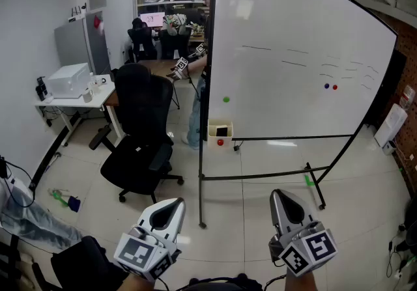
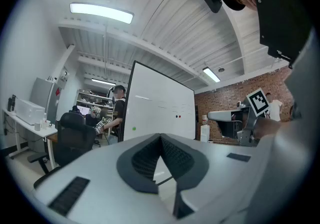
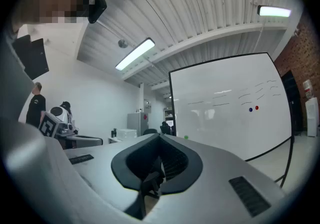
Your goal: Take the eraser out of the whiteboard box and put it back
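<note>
At the far left a desk carries a white boxy device. Right of it, a black office chair stands on the tiled floor. In the near foreground the left hand-held gripper is level above the floor, its jaws closed together with nothing between them. Well beyond it, the cream whiteboard box hangs at the lower left corner of the whiteboard. The dark eraser sits inside the box, far from both hand-held grippers. A green dot is on the board above the box and a red round piece is just below it. A person stands partly hidden behind the board's left edge. The right hand-held gripper, near and level, has its jaws shut on nothing and faces the board's stand.
</note>
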A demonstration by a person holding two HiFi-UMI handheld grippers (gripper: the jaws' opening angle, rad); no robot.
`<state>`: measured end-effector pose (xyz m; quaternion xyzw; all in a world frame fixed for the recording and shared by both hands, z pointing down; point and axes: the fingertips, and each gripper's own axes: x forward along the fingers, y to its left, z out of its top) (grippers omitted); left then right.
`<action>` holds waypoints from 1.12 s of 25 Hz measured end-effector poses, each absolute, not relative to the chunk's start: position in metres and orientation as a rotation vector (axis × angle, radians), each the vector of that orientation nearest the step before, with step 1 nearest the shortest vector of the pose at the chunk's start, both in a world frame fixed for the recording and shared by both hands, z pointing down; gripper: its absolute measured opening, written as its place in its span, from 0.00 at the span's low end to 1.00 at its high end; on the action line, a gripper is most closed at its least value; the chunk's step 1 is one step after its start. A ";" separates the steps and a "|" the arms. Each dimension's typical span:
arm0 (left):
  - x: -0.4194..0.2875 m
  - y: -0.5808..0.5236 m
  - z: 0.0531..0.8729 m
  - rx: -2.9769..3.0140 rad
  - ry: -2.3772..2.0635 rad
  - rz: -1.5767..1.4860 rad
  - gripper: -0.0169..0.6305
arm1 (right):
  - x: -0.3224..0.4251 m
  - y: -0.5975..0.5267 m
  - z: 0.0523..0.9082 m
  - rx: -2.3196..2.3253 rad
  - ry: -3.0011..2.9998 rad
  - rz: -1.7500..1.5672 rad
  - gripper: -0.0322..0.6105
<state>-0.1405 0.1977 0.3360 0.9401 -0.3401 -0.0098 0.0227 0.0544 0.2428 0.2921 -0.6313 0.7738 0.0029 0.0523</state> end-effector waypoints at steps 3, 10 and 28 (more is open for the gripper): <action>-0.150 0.185 0.338 2.897 -1.098 -0.063 0.07 | 0.048 0.232 0.299 -1.930 2.358 0.002 0.05; -0.135 0.144 0.346 2.878 -1.066 -0.050 0.07 | 0.056 0.189 0.299 -1.911 2.375 0.003 0.05; -0.034 0.013 0.331 2.837 -1.227 -0.033 0.07 | 0.165 0.044 0.291 -1.756 2.478 0.042 0.05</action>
